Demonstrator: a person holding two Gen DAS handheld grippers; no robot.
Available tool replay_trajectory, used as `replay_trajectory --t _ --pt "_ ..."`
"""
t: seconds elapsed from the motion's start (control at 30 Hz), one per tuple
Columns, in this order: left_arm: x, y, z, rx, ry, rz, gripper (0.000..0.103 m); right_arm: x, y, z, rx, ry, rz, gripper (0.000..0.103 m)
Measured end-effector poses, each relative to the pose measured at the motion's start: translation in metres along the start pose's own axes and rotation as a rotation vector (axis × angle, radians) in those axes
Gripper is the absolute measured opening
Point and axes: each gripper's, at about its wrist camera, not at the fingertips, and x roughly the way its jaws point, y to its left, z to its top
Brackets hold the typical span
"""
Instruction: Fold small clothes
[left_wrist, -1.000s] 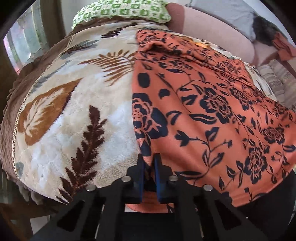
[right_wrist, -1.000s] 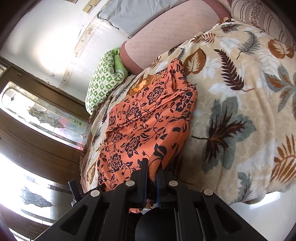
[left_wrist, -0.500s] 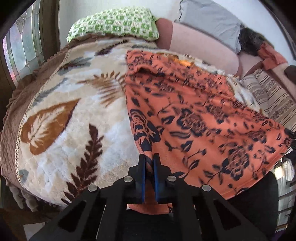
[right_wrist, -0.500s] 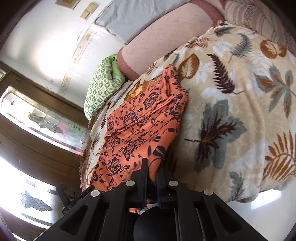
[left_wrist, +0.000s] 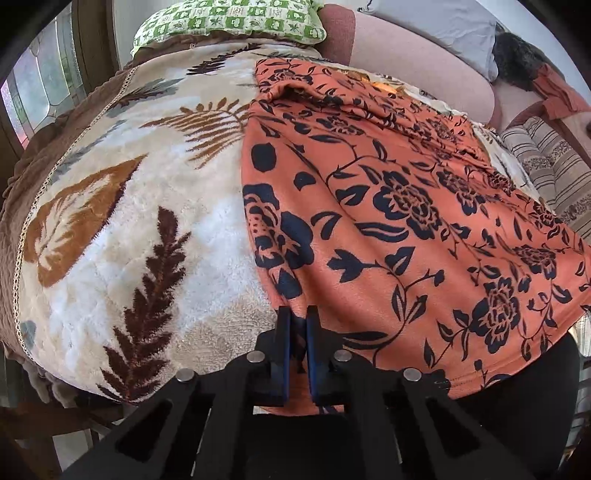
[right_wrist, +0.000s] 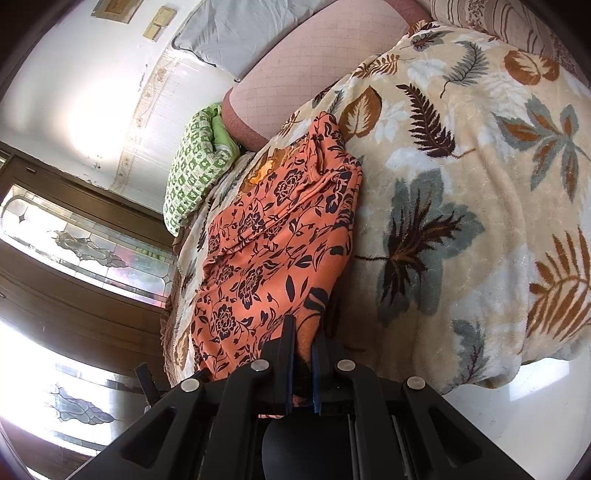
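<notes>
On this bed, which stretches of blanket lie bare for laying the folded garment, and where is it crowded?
Bare: the leaf-print blanket between its brown border and the orange floral garment, and the wide stretch on the garment's other side. Crowded: the head end, with the green checked pillow and pink headboard.

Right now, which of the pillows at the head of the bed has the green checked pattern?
The green-and-white checked pillow, at the bed's window-side corner. The grey pillow leaning on the pink headboard is plain.
</notes>
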Motion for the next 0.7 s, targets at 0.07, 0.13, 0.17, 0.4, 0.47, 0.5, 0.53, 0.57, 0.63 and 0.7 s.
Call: replay_trajectory --t 0.07,0.13,0.17,0.4,0.47,0.5,0.53,0.57,0.63,0.7 --pt "-0.008 0.0 0.004 -0.005 -0.016 -0.034 0.004 0.0 0.002 0.0 -0.005 0.002 0.002 0.007" --pt "-0.022 0.0 0.012 -0.004 -0.043 -0.076 0.003 -0.001 0.006 0.003 -0.009 0.003 0.011 0.007" --pt "-0.029 0.0 0.017 -0.003 -0.057 -0.094 0.003 -0.003 0.008 0.006 -0.01 0.001 0.021 0.007" --pt "-0.073 0.01 0.088 -0.022 -0.174 -0.195 0.003 -0.012 0.029 0.04 -0.018 -0.037 0.086 0.007" --pt "-0.077 0.013 0.115 -0.026 -0.188 -0.204 0.003 -0.012 0.037 0.056 -0.022 -0.053 0.104 0.007" --pt "-0.076 0.014 0.128 -0.025 -0.195 -0.2 0.003 -0.011 0.041 0.065 -0.024 -0.062 0.108 0.007" --pt "-0.074 0.015 0.141 -0.026 -0.199 -0.192 0.003 -0.009 0.045 0.075 -0.026 -0.073 0.111 0.007" --pt "-0.07 0.017 0.155 -0.029 -0.202 -0.185 0.003 -0.005 0.05 0.088 -0.029 -0.091 0.118 0.007" --pt "-0.058 0.024 0.186 -0.058 -0.202 -0.175 0.003 0.005 0.055 0.111 -0.021 -0.119 0.132 0.007" --pt "-0.042 0.032 0.218 -0.089 -0.197 -0.151 0.003 0.022 0.057 0.14 0.005 -0.134 0.15 0.007"
